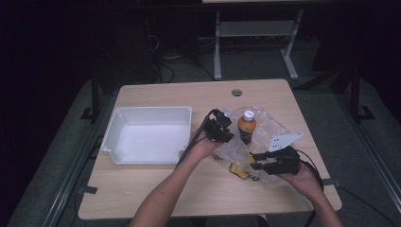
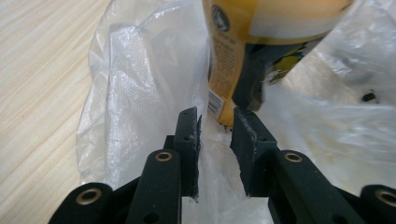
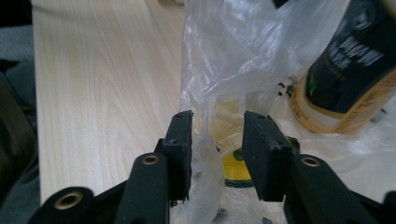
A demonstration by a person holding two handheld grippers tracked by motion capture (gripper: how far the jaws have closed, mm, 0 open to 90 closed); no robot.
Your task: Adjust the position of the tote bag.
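Nearby, white tray (image 1: 147, 135) (left of bag (image 1: 265, 130)) flanks upright bottle (image 1: 247, 126)

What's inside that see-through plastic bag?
Inside the clear plastic bag stands an orange bottle with a white cap. A yellow thing lies lower down in the crinkled plastic, which hides what it is.
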